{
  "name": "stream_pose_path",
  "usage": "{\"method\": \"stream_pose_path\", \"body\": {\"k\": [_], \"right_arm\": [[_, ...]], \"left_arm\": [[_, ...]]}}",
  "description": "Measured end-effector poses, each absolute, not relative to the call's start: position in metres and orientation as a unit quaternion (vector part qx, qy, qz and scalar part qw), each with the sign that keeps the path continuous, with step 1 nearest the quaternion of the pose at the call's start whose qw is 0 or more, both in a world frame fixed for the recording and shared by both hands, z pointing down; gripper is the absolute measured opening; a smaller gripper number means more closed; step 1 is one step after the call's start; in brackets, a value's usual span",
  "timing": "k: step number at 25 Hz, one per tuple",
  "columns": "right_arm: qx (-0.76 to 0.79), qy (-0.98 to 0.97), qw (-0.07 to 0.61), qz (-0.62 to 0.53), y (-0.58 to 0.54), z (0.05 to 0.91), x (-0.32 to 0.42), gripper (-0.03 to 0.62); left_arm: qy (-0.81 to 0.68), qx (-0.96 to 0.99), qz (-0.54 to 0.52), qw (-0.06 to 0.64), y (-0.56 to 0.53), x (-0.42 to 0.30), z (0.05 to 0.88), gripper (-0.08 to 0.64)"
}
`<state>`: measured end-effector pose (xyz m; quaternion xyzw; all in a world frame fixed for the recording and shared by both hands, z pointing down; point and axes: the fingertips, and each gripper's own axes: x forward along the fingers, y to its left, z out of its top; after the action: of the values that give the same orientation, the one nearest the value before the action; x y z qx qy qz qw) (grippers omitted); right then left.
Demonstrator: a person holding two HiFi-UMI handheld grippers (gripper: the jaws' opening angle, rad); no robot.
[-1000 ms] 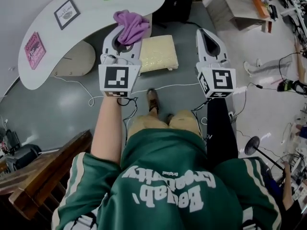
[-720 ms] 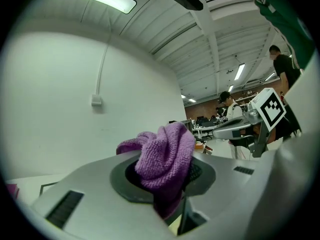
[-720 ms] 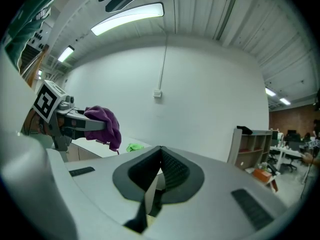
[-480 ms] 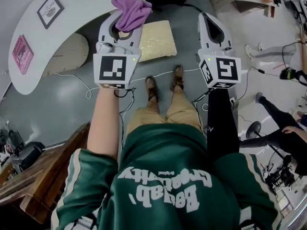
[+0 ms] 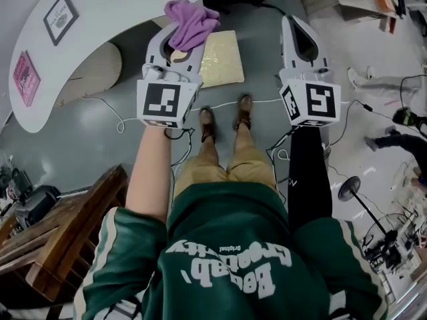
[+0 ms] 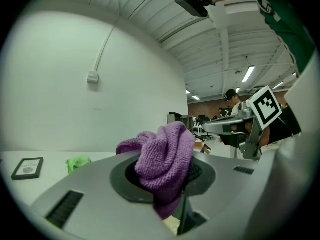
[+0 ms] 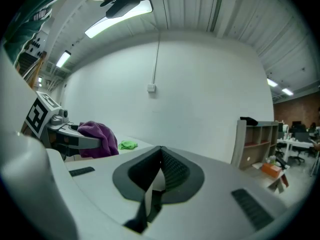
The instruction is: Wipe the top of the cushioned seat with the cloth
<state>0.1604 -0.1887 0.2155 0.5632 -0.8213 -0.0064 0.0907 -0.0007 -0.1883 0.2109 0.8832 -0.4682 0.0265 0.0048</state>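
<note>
Left claw [image 5: 180, 45] pinching purple cloth [image 5: 192, 20], held up in air. Right claw [image 5: 299, 35] pressed together, empty. Cushioned seat [image 5: 223, 59] on floor just past feet. Looks like approach step. Next: lower cloth onto seat top, sweep across.

Left gripper [image 5: 179, 45]: held out ahead of the body, nose pointing forward; jaws clamped on a bunched purple cloth [image 5: 192, 20] that bulges above the pads.
Right gripper [image 5: 298, 32]: held out beside the left one, well apart from it, roughly parallel; jaws together at the tips, nothing between them.
Marker cubes: one at the rear of each gripper, just above the wrist.
Left forearm [image 5: 150, 172]: bare, stretched straight forward.
Right forearm [image 5: 308, 172]: in a black sleeve, stretched straight forward.
Upper arms: in green sleeves with pale stripes.
</note>
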Motion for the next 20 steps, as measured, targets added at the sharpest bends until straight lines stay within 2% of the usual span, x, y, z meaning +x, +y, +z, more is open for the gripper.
{"method": "stream_pose_path", "body": {"k": [6, 11, 20], "right_arm": [[0.550, -0.829, 0.100, 0.019, -0.202, 0.250, 0.165, 0.009], [0.536, -0.837, 0.108, 0.034, -0.229, 0.293, 0.185, 0.009], [0.513, -0.845, 0.136, 0.055, -0.251, 0.362, 0.182, 0.009]], "left_arm": [[-0.477, 0.878, 0.046, 0.017, -0.201, 0.006, 0.242, 0.114], [-0.470, 0.879, 0.073, 0.037, -0.221, 0.042, 0.287, 0.114], [-0.441, 0.882, 0.099, 0.135, -0.237, 0.087, 0.391, 0.114]]}}
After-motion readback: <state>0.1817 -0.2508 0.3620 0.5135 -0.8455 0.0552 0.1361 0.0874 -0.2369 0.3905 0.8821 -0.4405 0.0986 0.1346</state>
